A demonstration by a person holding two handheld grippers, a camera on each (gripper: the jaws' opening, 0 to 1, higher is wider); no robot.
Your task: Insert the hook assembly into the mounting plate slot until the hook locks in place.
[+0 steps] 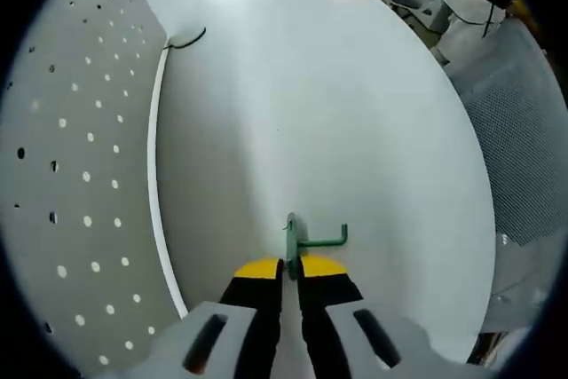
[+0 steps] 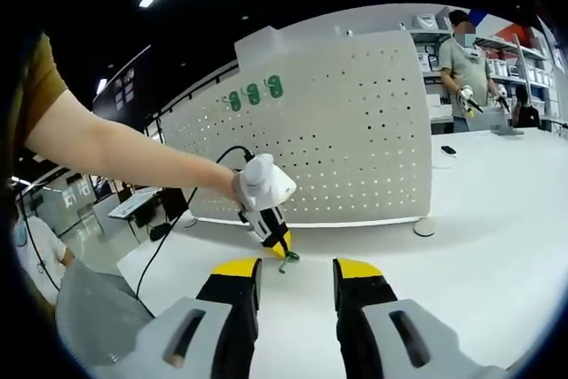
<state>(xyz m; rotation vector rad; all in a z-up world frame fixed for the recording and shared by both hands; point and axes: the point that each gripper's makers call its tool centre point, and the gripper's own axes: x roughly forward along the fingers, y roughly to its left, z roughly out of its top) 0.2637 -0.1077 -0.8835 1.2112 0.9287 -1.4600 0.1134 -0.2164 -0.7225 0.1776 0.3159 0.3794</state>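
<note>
Left gripper (image 1: 291, 265) pinching green hook (image 1: 306, 239) low in frame — keep upright, steer toward pegboard (image 1: 80, 175) at left. Right gripper (image 2: 293, 265) spread, holding nothing.

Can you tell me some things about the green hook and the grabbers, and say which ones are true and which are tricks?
1. The left gripper is pinching the green hook. True.
2. The right gripper is holding the hook too. False: its jaws stand apart with nothing between them.
3. The hook is already stuck into the white pegboard. False: in the right gripper view it hangs above the white table, in front of the board.
4. The pegboard stands upright on the table. True.
5. A black cable trails from the left gripper. True.
</note>
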